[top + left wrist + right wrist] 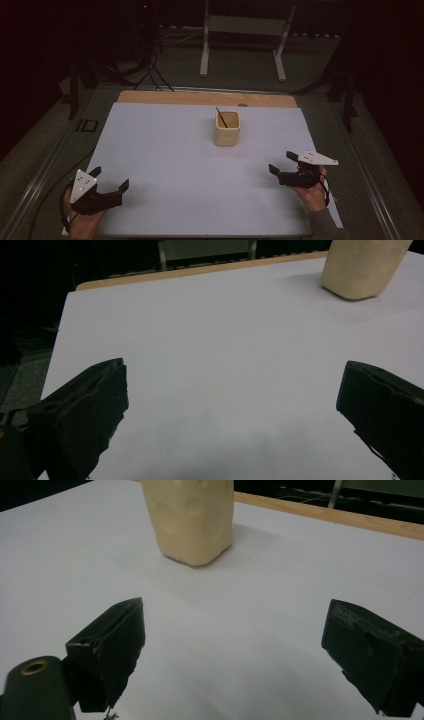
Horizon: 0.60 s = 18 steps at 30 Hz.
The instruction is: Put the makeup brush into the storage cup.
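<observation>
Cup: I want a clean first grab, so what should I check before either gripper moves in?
1. Cup upright on the sheet: ok.
2. Thin dark stick leaning inside the cup, clear of the rim's near side: ok.
3. Left gripper open, holding nothing: ok.
4. Right gripper open, holding nothing: ok.
5. Path from the right gripper to the cup free of other things: ok.
6. Cup's contents besides the stick: cannot tell.
</observation>
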### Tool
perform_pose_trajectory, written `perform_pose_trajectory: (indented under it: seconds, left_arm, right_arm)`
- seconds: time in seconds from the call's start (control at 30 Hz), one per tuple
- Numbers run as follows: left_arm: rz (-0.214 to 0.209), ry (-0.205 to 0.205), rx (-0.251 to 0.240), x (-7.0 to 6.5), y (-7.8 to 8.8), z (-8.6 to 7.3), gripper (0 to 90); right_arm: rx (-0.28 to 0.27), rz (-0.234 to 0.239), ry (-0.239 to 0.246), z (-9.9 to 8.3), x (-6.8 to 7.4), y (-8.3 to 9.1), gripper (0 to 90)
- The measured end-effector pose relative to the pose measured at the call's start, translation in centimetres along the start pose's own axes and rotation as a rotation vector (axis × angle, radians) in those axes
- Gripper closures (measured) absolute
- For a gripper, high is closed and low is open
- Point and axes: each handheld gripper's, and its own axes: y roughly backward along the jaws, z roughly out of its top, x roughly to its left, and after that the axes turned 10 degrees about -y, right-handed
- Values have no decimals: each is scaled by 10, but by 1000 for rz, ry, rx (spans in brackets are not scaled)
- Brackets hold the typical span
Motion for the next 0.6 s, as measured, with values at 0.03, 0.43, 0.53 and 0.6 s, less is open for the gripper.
perform_pose_trajectory:
  seconds: [0.03,0.43,0.53,0.6]
  left_arm:
    - [-1,0,0,0,0,0,14]
    - [-9,0,-10,0,1,0,13]
    - [-12,-2,-14,0,1,0,14]
    - [-13,-3,-15,0,1,0,13]
  right_arm:
    - [-1,-1,1,-1,0,1,101]
    - [-22,11,-1,-12,0,17,101]
    - [-29,19,-1,-15,0,21,100]
    - [-30,23,2,-17,1,23,101]
